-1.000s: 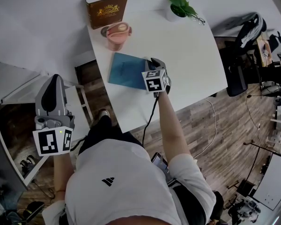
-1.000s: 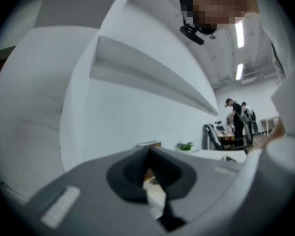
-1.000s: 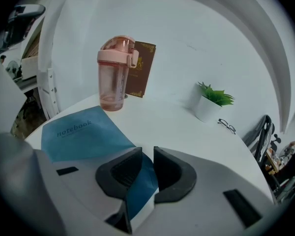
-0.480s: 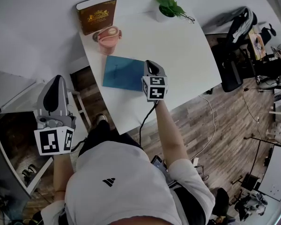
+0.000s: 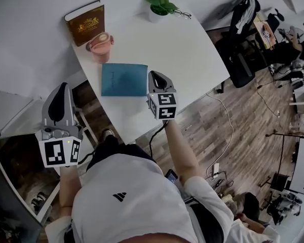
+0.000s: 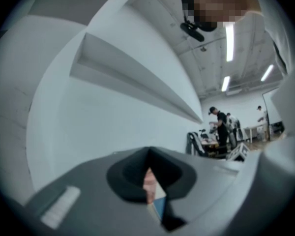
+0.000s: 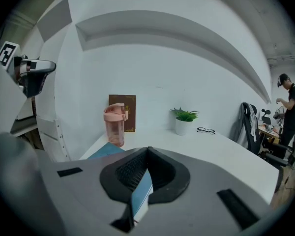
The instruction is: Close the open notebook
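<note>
The blue notebook lies shut and flat on the white table, near its left front corner. My right gripper hangs above the notebook's right edge, clear of it, with the jaws shut and nothing in them. In the right gripper view its jaws meet, and the blue cover shows ahead and through the slit below them. My left gripper is held off the table to the left, over the floor. It looks shut and empty.
A pink bottle stands just behind the notebook, with a brown book upright against the wall. A potted plant and glasses sit at the back. A white shelf unit is on the left, and office chairs on the right.
My right gripper has lifted off the notebook's right edge and drawn back toward the person. The left gripper has drifted a little. The notebook has stayed flat.
</note>
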Motion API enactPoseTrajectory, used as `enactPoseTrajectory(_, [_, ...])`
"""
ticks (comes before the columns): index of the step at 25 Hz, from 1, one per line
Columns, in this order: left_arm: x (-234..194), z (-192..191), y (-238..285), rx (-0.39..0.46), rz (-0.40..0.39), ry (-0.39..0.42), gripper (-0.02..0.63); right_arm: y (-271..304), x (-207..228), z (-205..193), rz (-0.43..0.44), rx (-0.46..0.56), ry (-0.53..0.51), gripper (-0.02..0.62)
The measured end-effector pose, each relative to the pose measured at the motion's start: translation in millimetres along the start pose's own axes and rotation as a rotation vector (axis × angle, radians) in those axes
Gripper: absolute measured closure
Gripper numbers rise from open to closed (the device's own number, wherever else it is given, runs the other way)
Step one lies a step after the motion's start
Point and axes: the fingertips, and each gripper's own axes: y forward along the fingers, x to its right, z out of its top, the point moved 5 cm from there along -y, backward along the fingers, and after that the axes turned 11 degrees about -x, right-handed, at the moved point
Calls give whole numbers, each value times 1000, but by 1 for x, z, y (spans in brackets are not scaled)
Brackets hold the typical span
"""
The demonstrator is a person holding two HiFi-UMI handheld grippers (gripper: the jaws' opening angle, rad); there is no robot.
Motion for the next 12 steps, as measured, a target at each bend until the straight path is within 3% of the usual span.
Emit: enactPoseTrajectory(12, [30,10,-6,40,-79,7,597,-84,-11,10,-29,129,0,597])
